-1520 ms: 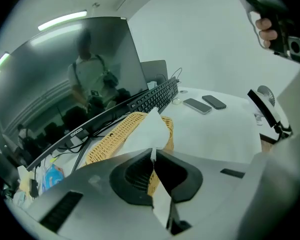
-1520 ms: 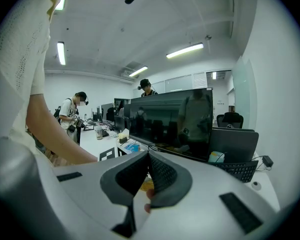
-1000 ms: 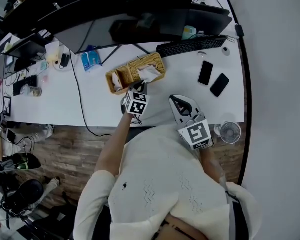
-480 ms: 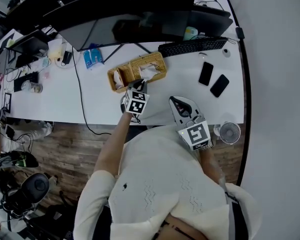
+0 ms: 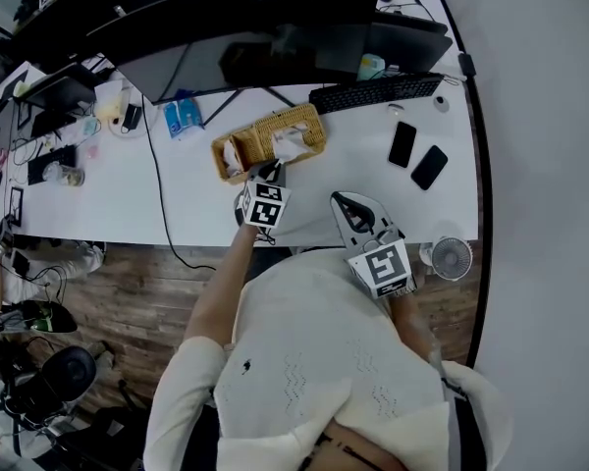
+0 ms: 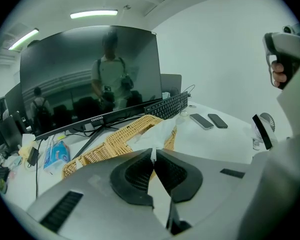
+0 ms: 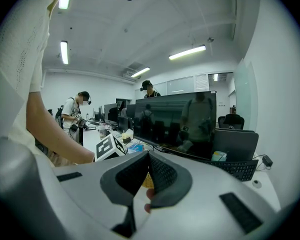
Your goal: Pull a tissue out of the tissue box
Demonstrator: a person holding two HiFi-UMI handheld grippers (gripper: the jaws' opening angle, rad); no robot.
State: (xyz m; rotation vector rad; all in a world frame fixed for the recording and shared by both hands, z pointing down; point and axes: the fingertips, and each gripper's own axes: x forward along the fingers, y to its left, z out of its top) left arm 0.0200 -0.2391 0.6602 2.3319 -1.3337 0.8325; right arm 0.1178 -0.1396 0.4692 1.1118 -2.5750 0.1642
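A woven wicker tissue box stands on the white desk, below the monitor. A white tissue sticks up from its opening. My left gripper sits at the box's near side. In the left gripper view its jaws are shut on a thin tip of the tissue, which runs back to the wicker box. My right gripper hovers over the desk's near edge, to the right of the box and apart from it. It is shut with nothing between the jaws.
A large dark monitor and a black keyboard stand behind the box. Two phones lie to the right, and a small fan sits at the near right corner. A blue packet and a black cable lie to the left.
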